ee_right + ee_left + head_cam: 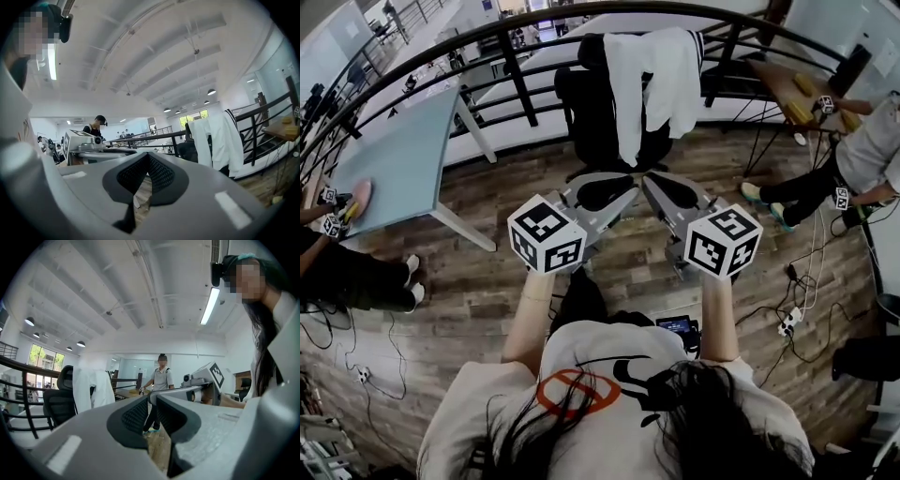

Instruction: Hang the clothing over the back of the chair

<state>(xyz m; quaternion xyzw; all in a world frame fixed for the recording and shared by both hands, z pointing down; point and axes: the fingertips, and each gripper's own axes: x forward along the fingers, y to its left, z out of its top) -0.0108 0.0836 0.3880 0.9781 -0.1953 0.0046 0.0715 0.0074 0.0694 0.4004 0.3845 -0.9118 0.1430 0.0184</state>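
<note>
Already white garment (661, 80) over chair (591, 122) back, well beyond left tool (614, 192), right tool (670, 190).

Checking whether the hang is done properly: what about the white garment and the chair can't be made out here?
- Garment's far side: in every view the chair back hides how far the white garment hangs behind the chair.
- Chair base: head view, partly covered by the left gripper and right gripper; gripper views, cut off by each gripper's own body.
- Garment type, fastenings: too small in all views.
</note>
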